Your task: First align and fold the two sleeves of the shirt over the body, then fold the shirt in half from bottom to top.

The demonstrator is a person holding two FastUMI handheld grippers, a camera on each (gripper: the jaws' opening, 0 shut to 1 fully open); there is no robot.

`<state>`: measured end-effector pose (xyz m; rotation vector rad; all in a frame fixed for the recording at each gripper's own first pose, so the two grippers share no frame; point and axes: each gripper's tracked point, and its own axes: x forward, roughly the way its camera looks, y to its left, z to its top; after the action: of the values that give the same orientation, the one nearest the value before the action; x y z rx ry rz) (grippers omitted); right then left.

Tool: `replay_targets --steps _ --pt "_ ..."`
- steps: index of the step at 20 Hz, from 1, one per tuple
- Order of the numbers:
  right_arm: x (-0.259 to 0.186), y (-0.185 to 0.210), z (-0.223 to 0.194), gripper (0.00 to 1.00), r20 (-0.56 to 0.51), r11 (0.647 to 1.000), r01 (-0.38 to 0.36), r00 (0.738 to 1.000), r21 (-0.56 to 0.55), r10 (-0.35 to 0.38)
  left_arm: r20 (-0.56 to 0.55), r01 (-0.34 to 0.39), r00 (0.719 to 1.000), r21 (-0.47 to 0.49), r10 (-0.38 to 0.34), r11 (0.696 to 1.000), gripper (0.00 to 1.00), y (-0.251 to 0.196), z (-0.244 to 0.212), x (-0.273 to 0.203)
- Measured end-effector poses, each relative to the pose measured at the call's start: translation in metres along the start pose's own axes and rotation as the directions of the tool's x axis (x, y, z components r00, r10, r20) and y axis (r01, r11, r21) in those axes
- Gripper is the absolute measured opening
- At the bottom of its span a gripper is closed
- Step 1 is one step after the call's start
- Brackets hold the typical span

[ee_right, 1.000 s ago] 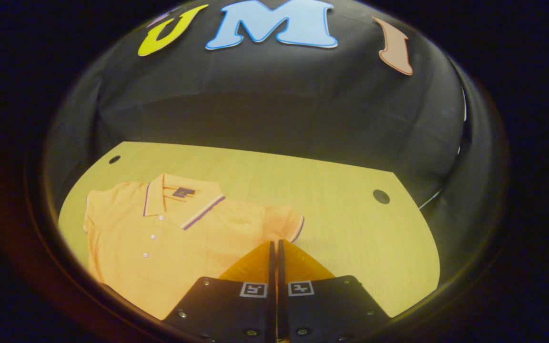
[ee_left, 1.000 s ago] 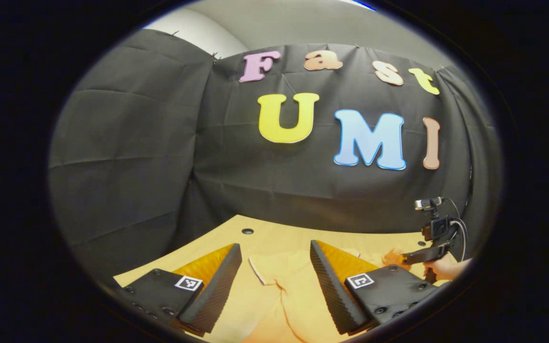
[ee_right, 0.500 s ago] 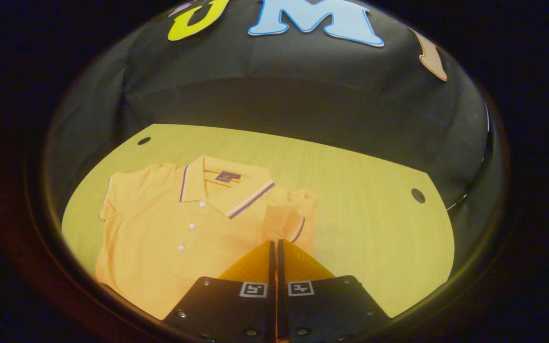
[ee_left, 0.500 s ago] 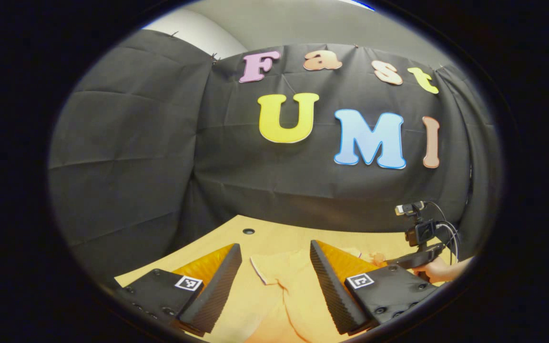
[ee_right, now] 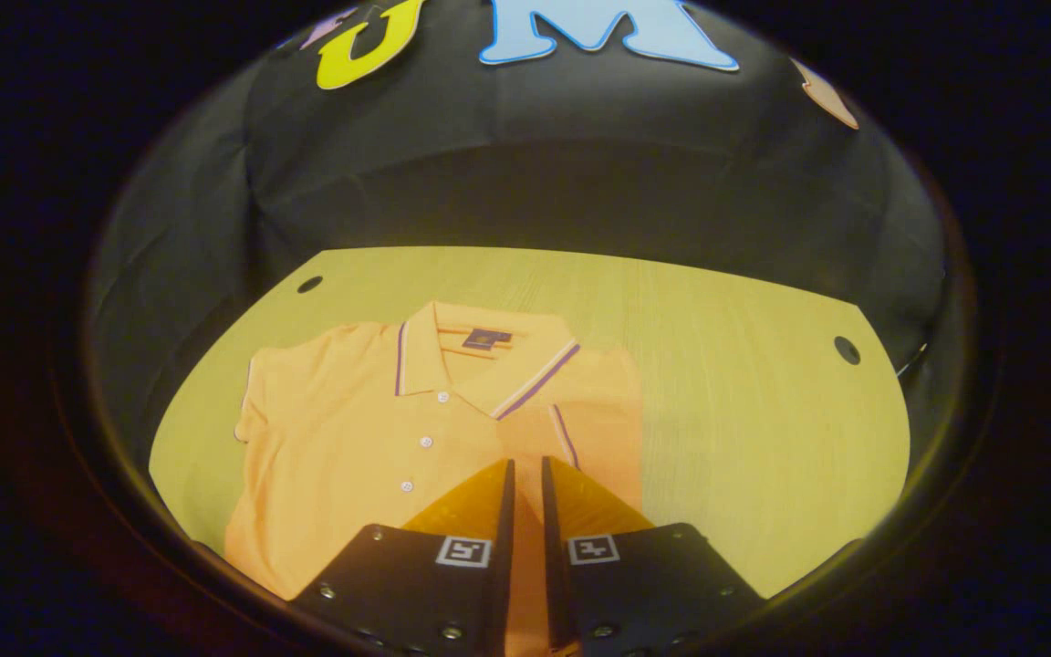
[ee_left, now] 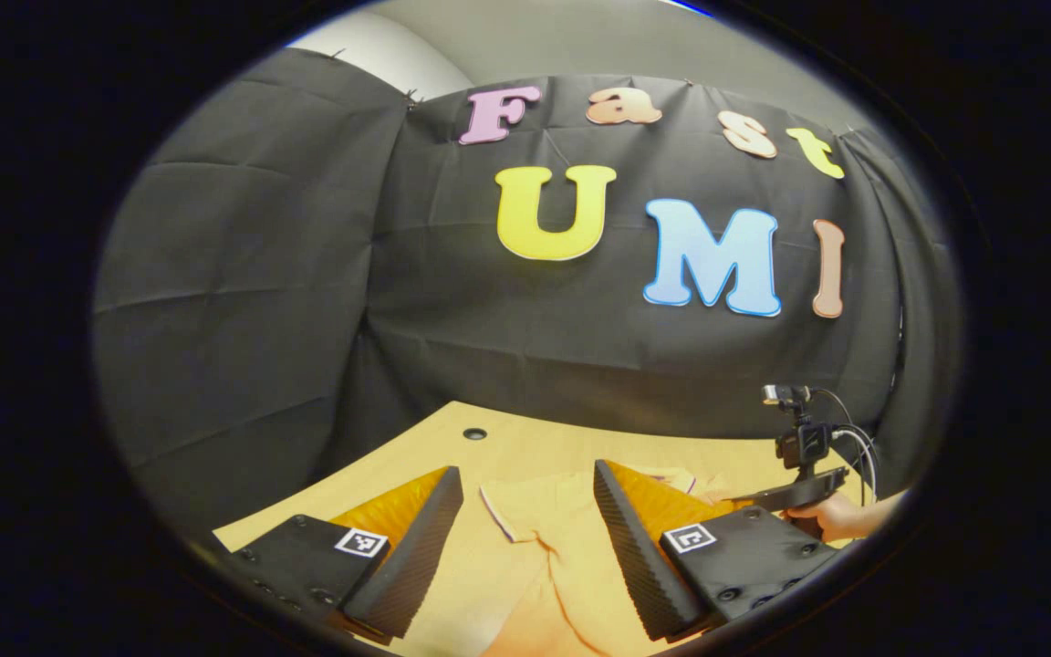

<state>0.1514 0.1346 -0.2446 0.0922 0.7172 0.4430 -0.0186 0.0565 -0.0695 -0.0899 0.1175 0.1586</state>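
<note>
Shirt (ee_right: 379, 456) lies flat on the table (ee_right: 744, 438), right sleeve (ee_right: 594, 429) folded over its body. Right gripper (ee_right: 524, 470) stands slightly parted above it; left gripper (ee_left: 525, 484) gapes wide.

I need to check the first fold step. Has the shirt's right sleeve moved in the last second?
Yes. The right sleeve has swung from lying out over the table inward, and now lies on the shirt body beside the collar.

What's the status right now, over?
Left gripper open above the unfolded sleeve. Right gripper slightly parted over folded sleeve on shirt. Nothing in the way.
</note>
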Motion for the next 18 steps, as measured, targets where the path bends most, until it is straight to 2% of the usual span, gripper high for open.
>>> replay_targets --steps 1,4,7,9,10,13,18 --pt "-0.004 -0.001 0.002 0.42 0.000 1.000 0.012 1.000 0.003 -0.012 -0.004 0.011 1.000 -0.004 -0.011 1.000 0.94 0.001 -0.001 0.007" --pt "-0.019 0.003 0.006 0.55 0.028 0.999 0.035 0.999 0.018 -0.035 -0.019 0.047 0.999 -0.014 -0.048 0.999 0.94 0.005 -0.010 0.031" --pt "-0.046 0.004 0.016 0.98 0.075 0.996 0.092 0.993 0.010 -0.092 -0.044 0.086 0.995 -0.029 -0.087 0.996 0.94 0.008 -0.023 0.061" --pt "-0.066 0.008 0.025 0.94 0.119 0.992 0.128 0.985 0.003 -0.127 -0.067 0.111 0.991 -0.029 -0.113 0.993 0.94 0.012 -0.034 0.080" --pt "-0.077 0.013 0.028 0.97 0.141 0.990 0.140 0.980 0.001 -0.139 -0.079 0.120 0.989 -0.027 -0.122 0.992 0.94 0.014 -0.040 0.090" --pt "-0.117 0.026 0.043 0.97 0.218 0.985 0.175 0.961 -0.004 -0.170 -0.119 0.136 0.983 -0.041 -0.140 0.990 0.94 0.023 -0.061 0.123" --pt "-0.170 0.050 0.047 0.97 0.294 0.984 0.179 0.940 0.008 -0.173 -0.156 0.108 0.981 -0.062 -0.117 0.992 0.94 0.034 -0.092 0.173"
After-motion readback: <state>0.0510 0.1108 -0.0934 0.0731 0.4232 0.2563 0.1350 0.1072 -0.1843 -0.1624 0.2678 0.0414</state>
